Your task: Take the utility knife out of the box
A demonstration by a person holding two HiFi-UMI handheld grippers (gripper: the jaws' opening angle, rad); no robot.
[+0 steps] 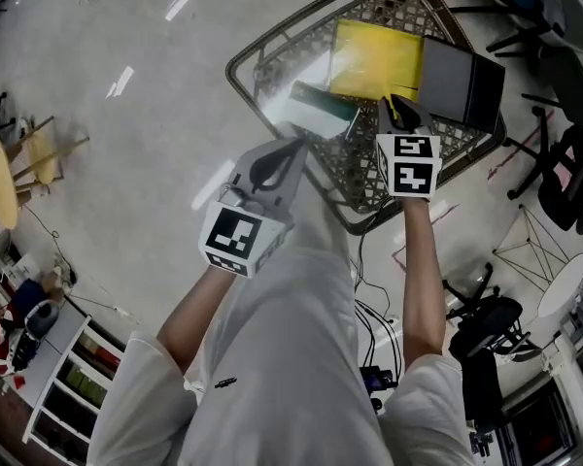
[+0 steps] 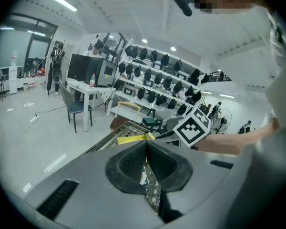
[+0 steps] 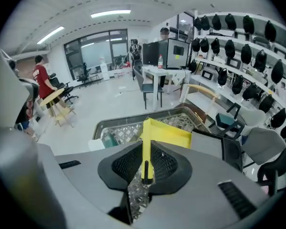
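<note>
A flat yellow box is lifted over the wire mesh basket. My right gripper is shut on its near corner. In the right gripper view the yellow box stands edge-on between the pads of my right gripper, with a thin black piece low in the gap. My left gripper hovers beside a green and white box in the basket. In the left gripper view the tips of my left gripper meet. No utility knife shows plainly.
A dark grey box sits at the basket's right, next to the yellow one. Office chairs and cables lie on the floor at the right. A wooden chair stands far left. White desks and shelves line the room.
</note>
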